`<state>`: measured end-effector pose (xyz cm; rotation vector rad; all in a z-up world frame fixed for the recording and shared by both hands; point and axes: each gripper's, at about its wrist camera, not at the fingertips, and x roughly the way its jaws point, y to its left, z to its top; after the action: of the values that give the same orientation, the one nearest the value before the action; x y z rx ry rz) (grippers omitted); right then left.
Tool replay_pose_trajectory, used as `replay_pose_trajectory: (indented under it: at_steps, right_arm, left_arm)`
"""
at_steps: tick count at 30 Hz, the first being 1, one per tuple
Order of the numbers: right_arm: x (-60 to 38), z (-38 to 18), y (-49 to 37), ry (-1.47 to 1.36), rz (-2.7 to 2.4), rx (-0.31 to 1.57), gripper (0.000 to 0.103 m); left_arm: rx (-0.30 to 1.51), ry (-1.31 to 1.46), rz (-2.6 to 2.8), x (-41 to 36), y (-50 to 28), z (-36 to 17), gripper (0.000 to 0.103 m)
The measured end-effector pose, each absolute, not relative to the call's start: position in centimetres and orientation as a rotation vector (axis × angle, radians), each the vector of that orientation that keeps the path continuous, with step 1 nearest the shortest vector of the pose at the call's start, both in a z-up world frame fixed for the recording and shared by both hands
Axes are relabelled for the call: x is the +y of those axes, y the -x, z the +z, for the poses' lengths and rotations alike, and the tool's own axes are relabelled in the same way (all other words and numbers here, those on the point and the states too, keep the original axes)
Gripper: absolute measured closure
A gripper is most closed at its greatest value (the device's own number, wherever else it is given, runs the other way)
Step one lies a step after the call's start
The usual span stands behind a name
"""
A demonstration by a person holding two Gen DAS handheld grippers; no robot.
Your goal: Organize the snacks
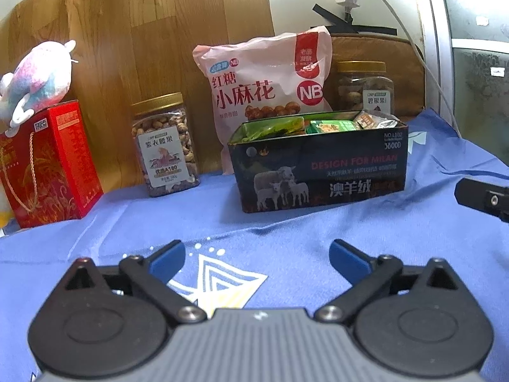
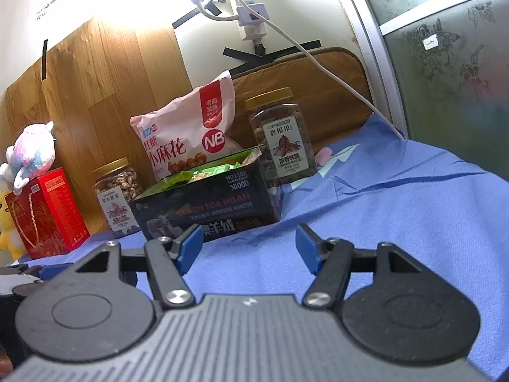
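Both the left gripper [image 1: 257, 256] and the right gripper [image 2: 249, 245] hang released and empty over the blue cloth [image 1: 318, 238], in front of the dark box [image 1: 321, 172]. Small snack packets [image 1: 331, 125] lie inside that box. A pink snack bag [image 1: 267, 86] leans just behind it, with a cashew jar [image 1: 163, 146] to its left and a pecan jar [image 2: 283, 137] behind its right end.

Both wrist views low over blue cloth [image 1: 286, 229], facing the wall, sharing the dark box [image 1: 318, 165] [image 2: 210, 207]
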<state>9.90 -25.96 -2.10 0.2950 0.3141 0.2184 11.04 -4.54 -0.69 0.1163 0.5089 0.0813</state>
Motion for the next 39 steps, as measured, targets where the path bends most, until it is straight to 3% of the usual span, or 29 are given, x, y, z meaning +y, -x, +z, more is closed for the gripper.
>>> replay_pose_trajectory:
  at_steps: [39]
  right_arm:
    - [-25.57,-2.01,-9.88,-0.266,0.227,0.333,0.03]
  left_arm:
    - [0.537,-0.089,0.134,-3.79,-11.24,-0.65,0.0]
